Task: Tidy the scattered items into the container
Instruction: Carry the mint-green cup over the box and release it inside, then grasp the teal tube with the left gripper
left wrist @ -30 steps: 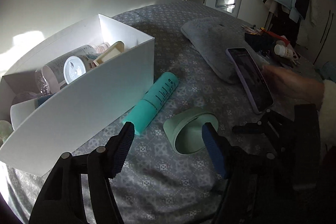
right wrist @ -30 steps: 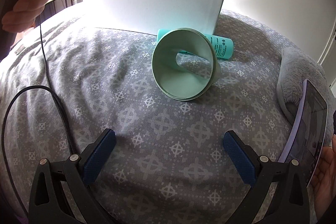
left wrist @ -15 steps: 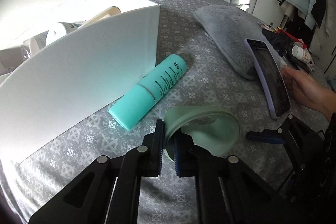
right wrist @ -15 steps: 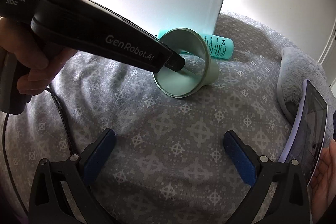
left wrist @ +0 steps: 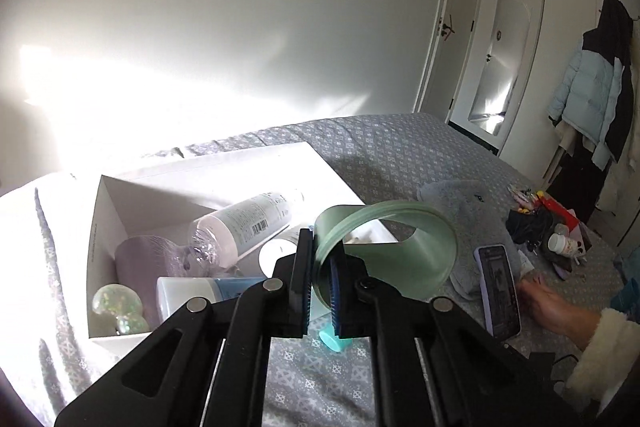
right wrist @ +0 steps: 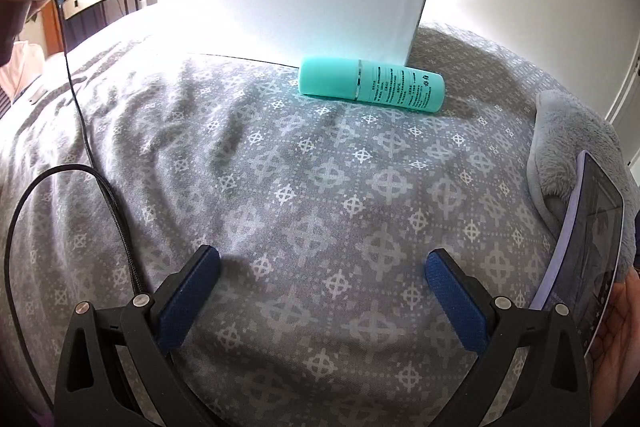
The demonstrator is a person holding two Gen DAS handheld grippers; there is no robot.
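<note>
My left gripper (left wrist: 320,287) is shut on the rim of a pale green funnel-shaped cup (left wrist: 396,247) and holds it in the air over the near right corner of the white box (left wrist: 240,163). The box holds several bottles and jars. A teal bottle (right wrist: 372,83) lies on the grey patterned bedspread against the box's side; only its end (left wrist: 334,341) shows under the left gripper. My right gripper (right wrist: 322,279) is open and empty, low over the bedspread, well short of the teal bottle.
A grey plush cushion (right wrist: 576,139) lies at the right with a phone (right wrist: 588,239) propped against it, held by a hand. A black cable (right wrist: 100,195) loops on the bed at the left. Clutter (left wrist: 548,227) sits at the bed's far right.
My left gripper, shut on the green cup, has lifted it off the bedspread and carried it up over the box. The right gripper has stayed still and open.
</note>
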